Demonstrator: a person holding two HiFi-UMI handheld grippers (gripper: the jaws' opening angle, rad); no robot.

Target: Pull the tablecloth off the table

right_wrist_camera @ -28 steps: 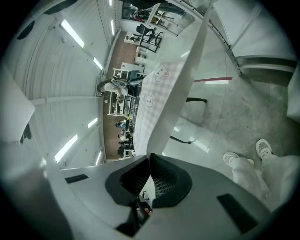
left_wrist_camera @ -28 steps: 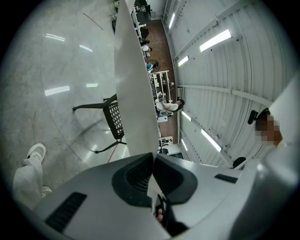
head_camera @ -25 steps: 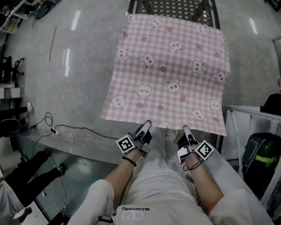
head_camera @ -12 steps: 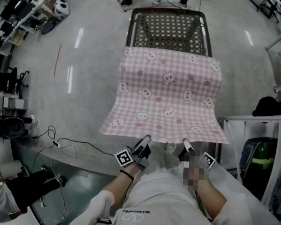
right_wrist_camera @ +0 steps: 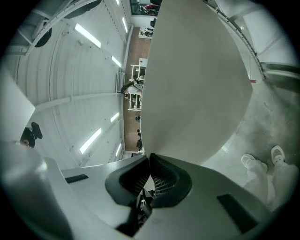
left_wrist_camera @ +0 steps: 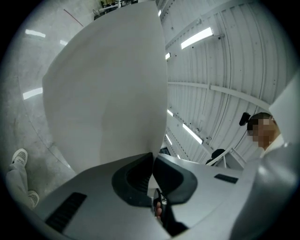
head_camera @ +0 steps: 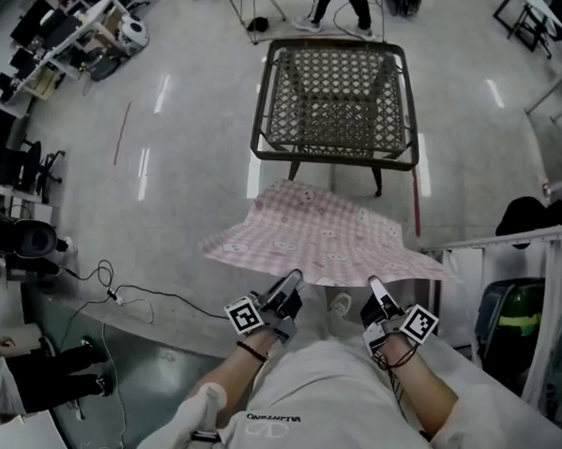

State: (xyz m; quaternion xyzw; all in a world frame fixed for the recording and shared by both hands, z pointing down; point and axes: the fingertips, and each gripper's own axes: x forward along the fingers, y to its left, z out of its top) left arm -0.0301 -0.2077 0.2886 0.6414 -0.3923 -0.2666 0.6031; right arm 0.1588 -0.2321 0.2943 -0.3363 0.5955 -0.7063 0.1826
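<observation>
Left gripper: lower middle of the head view, jaws clamped tight on the near hem of the tablecloth. Its own view shows the fabric pinched right at the pads, so it's a thin bite.
Right gripper: just right of the left one, same deal, closed on the same hem a bit further along.
Tablecloth: pink check, spread out in the air in the middle of the frame, between my grippers and the table. Its far edge sits below the table's near rim in the picture.
Table: upper middle, mesh top bare, so I'd call the pull basically done.
Risk, slip: both grips are only on the very edge. A jerk or the cloth catching air could yank the hem out of one jaw.
Risk, snag: the far edge looks close to the table's front legs. I can't tell if it's touching, but it could catch if it drops there.
Risk, floor: if I let the cloth sag, it lands on the concrete near the shoe, or I step on it. There's also a cable at lower left to stay away from.
</observation>
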